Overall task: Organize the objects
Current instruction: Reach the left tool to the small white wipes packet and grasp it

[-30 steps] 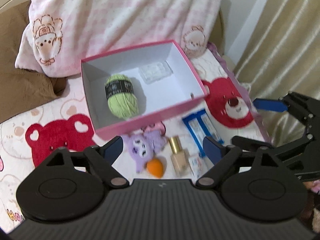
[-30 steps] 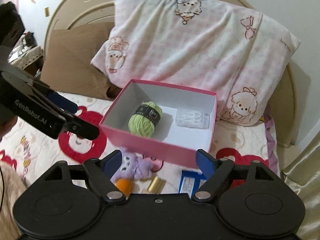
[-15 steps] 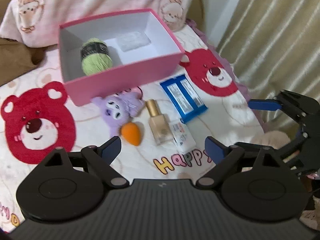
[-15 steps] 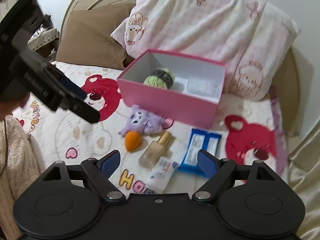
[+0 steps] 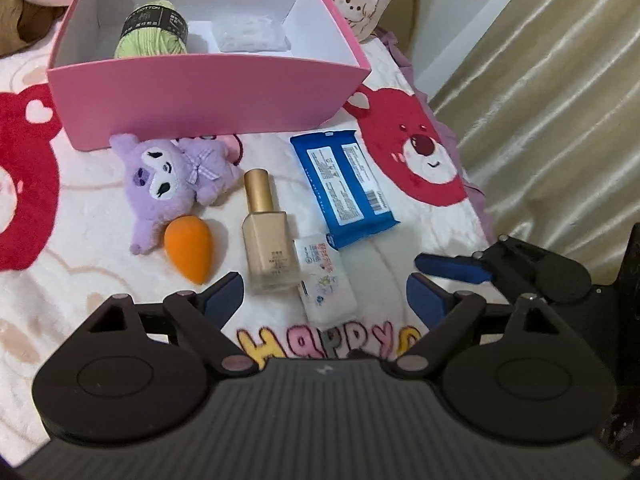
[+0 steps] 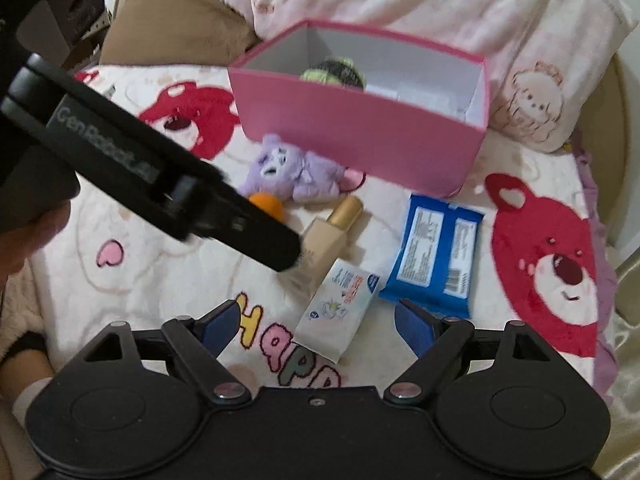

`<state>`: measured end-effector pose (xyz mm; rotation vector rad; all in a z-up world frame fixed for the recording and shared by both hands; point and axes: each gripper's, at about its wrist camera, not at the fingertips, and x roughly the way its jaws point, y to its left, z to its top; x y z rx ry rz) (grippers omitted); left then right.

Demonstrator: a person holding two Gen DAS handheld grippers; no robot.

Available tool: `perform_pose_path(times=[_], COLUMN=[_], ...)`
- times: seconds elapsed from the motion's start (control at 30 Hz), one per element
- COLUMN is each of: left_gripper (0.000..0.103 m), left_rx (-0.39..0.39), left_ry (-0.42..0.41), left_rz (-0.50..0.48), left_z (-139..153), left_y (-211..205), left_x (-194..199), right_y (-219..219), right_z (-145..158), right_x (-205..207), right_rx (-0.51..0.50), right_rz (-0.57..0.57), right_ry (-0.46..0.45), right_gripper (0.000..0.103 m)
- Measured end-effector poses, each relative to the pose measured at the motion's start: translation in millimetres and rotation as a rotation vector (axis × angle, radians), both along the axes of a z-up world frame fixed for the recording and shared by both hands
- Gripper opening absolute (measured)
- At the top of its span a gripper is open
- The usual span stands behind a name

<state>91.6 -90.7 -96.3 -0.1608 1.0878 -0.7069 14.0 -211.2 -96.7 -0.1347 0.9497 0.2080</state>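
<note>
While we look down at the bed (image 5: 100, 240), our two tongs hang over its bear blanket. The pillow (image 6: 460, 4) leans at the head of the bed, behind the pink box (image 5: 200, 92). The box is open on top. Green yarn (image 5: 154, 32) and a small clear pack (image 5: 250, 34) lie inside it.

Our left tongs (image 5: 324, 294) are wide open and hold nothing. Our right tongs (image 6: 316, 320) are wide open too, with nothing in them.

Five things lie on the blanket just in front of the box. The purple plush (image 5: 172, 180) is closest to the box wall. The blue wipes pack (image 5: 344, 186) lies to the right of the others. The tan bottle (image 5: 268, 240) with a gold cap lies flat between the plush and the wipes. The white tube (image 5: 326, 276) lies right beside the bottle, and its top end touches the wipes. The orange sponge (image 5: 190, 246) sits against the plush.
</note>
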Motion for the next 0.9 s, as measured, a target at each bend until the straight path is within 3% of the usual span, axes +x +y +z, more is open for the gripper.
perform_pose_path(times=[0.1,0.23,0.37,0.4,0.67,0.73,0.9], left_gripper=[0.088,0.083,0.061,0.059,0.029,0.027,0.027], left_rx=[0.021,0.026,-0.019,-0.031,-0.111,-0.157,-0.143], left_ry=[-0.024,0.030,0.060,0.057,0.084,0.109,0.113], left_rz=[0.027,0.042,0.074,0.082,0.081,0.096,0.099], left_z=[-14,-40,-61,-65,-93,-99,-101], left_y=[-6,-5,0,1,-10,-10,-15], left_x=[-2,0,3,2,-3,-1,-2], right_y=[-1,-4,-3,-4,-10,-8,-13], right_z=[-17,-36,-50,-53,-71,-70,-73], right_x=[9,16,30,31,34,33,36], right_rx=[0.015,0.070,0.069,0.082,0.083,0.078,0.093], right_rz=[-0.020,-0.062,-0.101,-0.111,-0.172,-0.168,-0.180], right_ry=[0.027,0.046,0.092,0.099,0.175,0.162,0.177], right_gripper=[0.087,0.085,0.081,0.080,0.050,0.049,0.049])
